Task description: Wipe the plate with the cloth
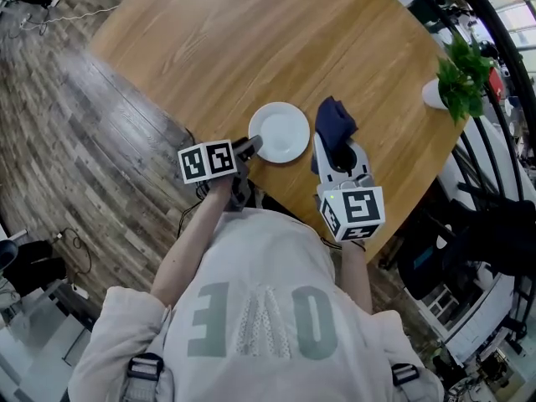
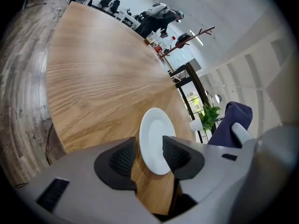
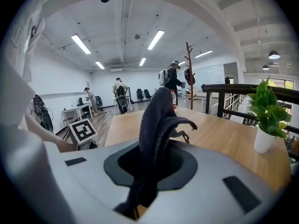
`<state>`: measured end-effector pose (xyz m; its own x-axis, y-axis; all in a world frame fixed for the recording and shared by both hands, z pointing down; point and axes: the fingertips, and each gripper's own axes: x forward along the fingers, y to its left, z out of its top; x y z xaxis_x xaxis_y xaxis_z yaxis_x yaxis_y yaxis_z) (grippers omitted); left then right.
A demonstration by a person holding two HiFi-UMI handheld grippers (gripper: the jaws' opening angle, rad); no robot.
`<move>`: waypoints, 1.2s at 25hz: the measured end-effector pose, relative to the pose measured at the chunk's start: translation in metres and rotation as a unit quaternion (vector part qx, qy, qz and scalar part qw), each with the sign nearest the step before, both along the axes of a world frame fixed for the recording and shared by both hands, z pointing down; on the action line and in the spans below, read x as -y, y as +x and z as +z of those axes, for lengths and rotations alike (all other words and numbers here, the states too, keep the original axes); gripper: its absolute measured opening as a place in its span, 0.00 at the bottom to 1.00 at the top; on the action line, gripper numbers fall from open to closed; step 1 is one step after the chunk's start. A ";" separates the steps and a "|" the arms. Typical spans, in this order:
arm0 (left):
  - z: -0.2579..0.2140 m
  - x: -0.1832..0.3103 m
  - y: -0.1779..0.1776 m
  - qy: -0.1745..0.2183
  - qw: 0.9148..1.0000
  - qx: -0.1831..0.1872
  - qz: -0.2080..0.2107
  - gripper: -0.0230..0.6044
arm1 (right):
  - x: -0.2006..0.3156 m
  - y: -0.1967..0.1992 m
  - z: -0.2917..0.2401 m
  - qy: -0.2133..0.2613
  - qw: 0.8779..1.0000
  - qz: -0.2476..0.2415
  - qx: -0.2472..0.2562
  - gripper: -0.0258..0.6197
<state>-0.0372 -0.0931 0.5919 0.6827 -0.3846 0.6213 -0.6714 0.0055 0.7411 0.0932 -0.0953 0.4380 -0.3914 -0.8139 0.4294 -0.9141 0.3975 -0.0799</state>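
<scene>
A white plate (image 1: 283, 131) lies flat on the round wooden table (image 1: 251, 40), near its front edge. My left gripper (image 1: 251, 147) reaches the plate's near-left rim. In the left gripper view the plate (image 2: 154, 125) has its near rim between the jaws of the left gripper (image 2: 149, 143), which stand open; a strip of wood shows between the left pad (image 2: 122, 158) and the rim. My right gripper (image 1: 337, 151) hovers just right of the plate, shut on a dark blue cloth (image 1: 333, 122). The cloth (image 3: 156, 120) stands up out of the right gripper (image 3: 152, 164) and droops over.
A potted green plant (image 1: 461, 78) in a white pot stands at the table's right edge, beyond the cloth. A black railing (image 1: 494, 149) runs close behind that edge. Wood floor (image 1: 92, 141) lies left of the table. People and a coat stand (image 3: 189, 73) are far off.
</scene>
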 end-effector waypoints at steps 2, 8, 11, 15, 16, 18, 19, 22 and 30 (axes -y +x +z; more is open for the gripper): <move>0.003 0.000 0.002 -0.004 1.000 0.000 0.002 0.29 | -0.001 -0.001 0.002 -0.003 1.000 -0.004 0.000 0.13; 0.011 -0.001 -0.001 -0.007 1.000 0.025 0.002 0.12 | 0.005 0.002 0.020 -0.011 0.996 -0.027 -0.083 0.13; 0.010 -0.001 -0.003 -0.007 1.000 0.017 -0.006 0.11 | 0.009 0.003 0.045 -0.031 0.984 -0.078 -0.159 0.13; 0.010 0.000 0.000 -0.002 1.000 0.020 -0.003 0.11 | 0.013 0.013 0.094 -0.073 0.935 -0.163 -0.307 0.13; 0.010 0.000 0.000 -0.002 1.000 0.020 -0.002 0.11 | 0.015 0.014 0.104 -0.074 0.917 -0.186 -0.346 0.13; 0.010 -0.001 -0.001 -0.001 1.000 0.020 -0.002 0.11 | 0.019 0.010 0.117 -0.074 0.886 -0.232 -0.395 0.13; 0.010 0.000 -0.001 0.000 1.000 0.019 -0.003 0.11 | 0.022 0.007 0.122 -0.075 0.875 -0.252 -0.407 0.13; 0.010 0.001 0.000 0.004 1.000 0.016 -0.008 0.11 | 0.031 -0.003 0.135 -0.077 0.852 -0.291 -0.429 0.13; 0.011 0.000 0.001 0.001 1.000 0.006 -0.024 0.11 | 0.020 -0.013 0.154 -0.091 0.816 -0.333 -0.463 0.13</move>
